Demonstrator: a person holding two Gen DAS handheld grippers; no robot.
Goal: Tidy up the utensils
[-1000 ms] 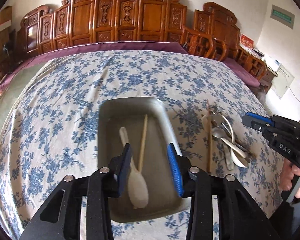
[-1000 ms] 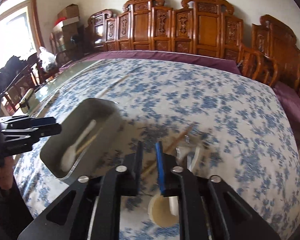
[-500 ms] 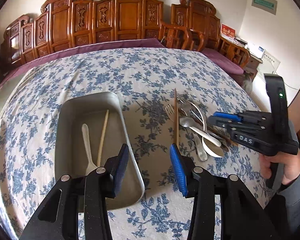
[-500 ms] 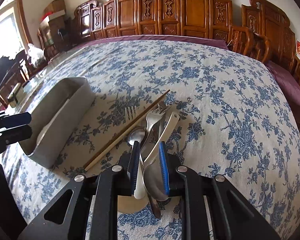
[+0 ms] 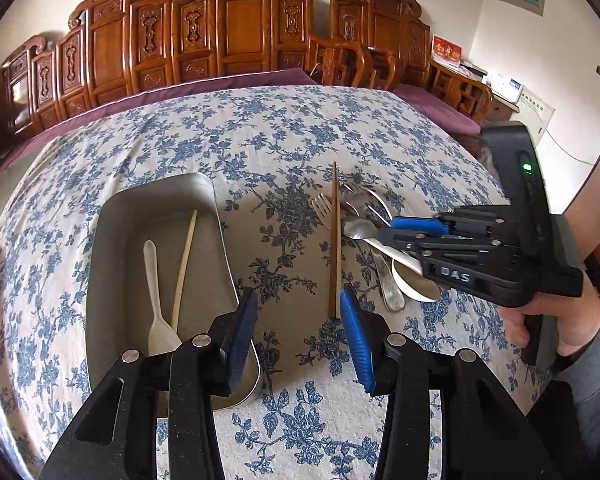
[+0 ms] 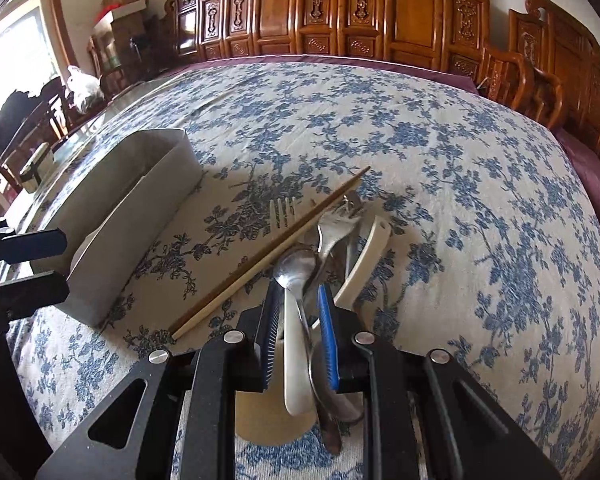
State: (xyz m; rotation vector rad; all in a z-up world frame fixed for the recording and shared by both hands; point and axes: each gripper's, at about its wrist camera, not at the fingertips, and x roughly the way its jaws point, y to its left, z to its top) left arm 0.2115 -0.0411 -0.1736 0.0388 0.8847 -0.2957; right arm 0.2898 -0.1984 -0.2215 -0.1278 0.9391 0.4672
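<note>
1. Left wrist view, far left: a metal tray sits on the blue-flowered tablecloth. Inside it lie a white plastic spoon and a pale chopstick, side by side, lengthwise.
2. Left gripper: jaws spread wide, holding nothing. It hovers above the tray's near right corner and the bare cloth beside it.
3. Centre: a brown chopstick lies on the cloth, well apart from the tray, crossing a fork at its tines.
4. Right of the chopstick: a loose pile of utensils, metal spoons and white spoons overlapping.
5. Right gripper: reaches into the pile from the right, held in the person's hand.
6. Right wrist view: the right gripper's blue pads are narrowly parted. A white handle and a metal spoon lie between them. Whether the pads press on them cannot be told.
7. Far left of that view: the tray's side wall, with the left gripper's fingers just beside it.
</note>
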